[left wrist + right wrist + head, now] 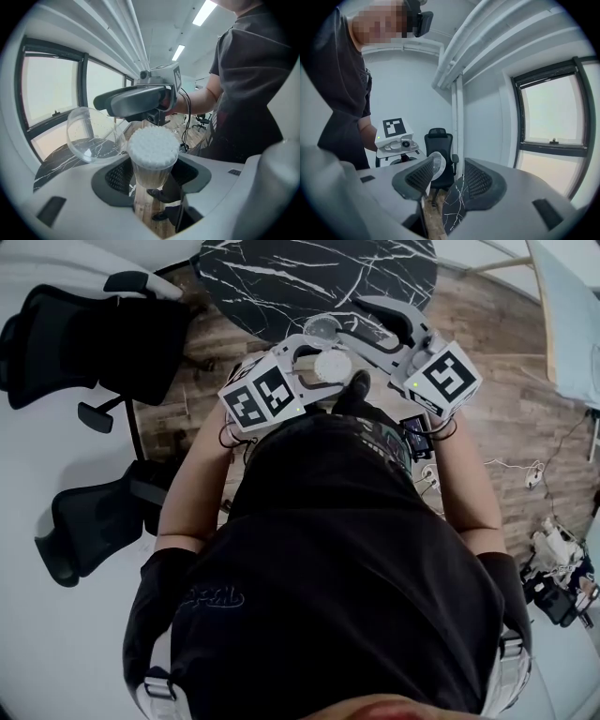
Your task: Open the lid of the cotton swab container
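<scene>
L claw (154, 180) grips the cotton swab container (151, 164) by its clear body. One pad sits on each side, jaws about mid-wide and pressed onto it. The container is upright and held in the air in front of the person's chest. In the L gripper view there is wood floor (506, 352) under it, not the worktop. White swab heads (153, 146) pack the mouth and are fully exposed.

The lid (91, 136) is open. It is a clear dome tipped off to the left of the container in the L gripper view, with its lower edge meeting the container rim on that side.

R claw (449, 171) has its jaws apart and the pads press on nothing. In its own view the lid edge shows just beyond the left-hand pad, in the gap but not squeezed. From the L gripper view the R claw hangs just above the lid and swabs; can't tell if it touches the lid.

In the head view both claws meet near the rim of the round black marble worktop (281, 277). Two black office chairs (66, 343) stand to the left and the person's dark shirt (337, 549) fills the lower frame.
</scene>
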Demonstrator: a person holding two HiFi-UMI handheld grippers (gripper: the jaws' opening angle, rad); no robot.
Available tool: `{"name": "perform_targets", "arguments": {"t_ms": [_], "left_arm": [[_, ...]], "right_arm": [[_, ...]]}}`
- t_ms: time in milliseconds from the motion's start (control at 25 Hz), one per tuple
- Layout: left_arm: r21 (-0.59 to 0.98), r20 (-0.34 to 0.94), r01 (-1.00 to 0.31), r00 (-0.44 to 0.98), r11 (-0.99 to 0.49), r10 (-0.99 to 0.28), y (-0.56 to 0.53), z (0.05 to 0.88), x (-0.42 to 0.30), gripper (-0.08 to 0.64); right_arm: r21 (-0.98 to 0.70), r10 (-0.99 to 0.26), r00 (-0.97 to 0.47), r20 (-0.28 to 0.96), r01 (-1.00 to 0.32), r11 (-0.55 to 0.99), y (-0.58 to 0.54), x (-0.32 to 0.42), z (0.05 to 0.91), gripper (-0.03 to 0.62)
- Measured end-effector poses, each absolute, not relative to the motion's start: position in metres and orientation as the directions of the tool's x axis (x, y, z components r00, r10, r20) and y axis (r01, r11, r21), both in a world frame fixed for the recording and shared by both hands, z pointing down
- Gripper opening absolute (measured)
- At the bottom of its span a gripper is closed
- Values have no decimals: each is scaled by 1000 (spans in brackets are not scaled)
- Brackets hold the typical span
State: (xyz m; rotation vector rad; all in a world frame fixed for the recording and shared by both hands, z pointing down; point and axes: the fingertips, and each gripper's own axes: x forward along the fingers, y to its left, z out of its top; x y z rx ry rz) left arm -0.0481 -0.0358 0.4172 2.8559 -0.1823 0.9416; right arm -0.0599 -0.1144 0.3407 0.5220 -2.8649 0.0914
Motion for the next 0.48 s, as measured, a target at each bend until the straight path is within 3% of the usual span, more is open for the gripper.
{"name": "perform_targets", "arguments": {"t_ms": [480], "left_arm": [[64, 610, -246, 777, -967, -157, -69, 419, -26, 258]], "right_arm": [[-46, -348, -907, 238, -368, 929, -131, -24, 358, 175]]}}
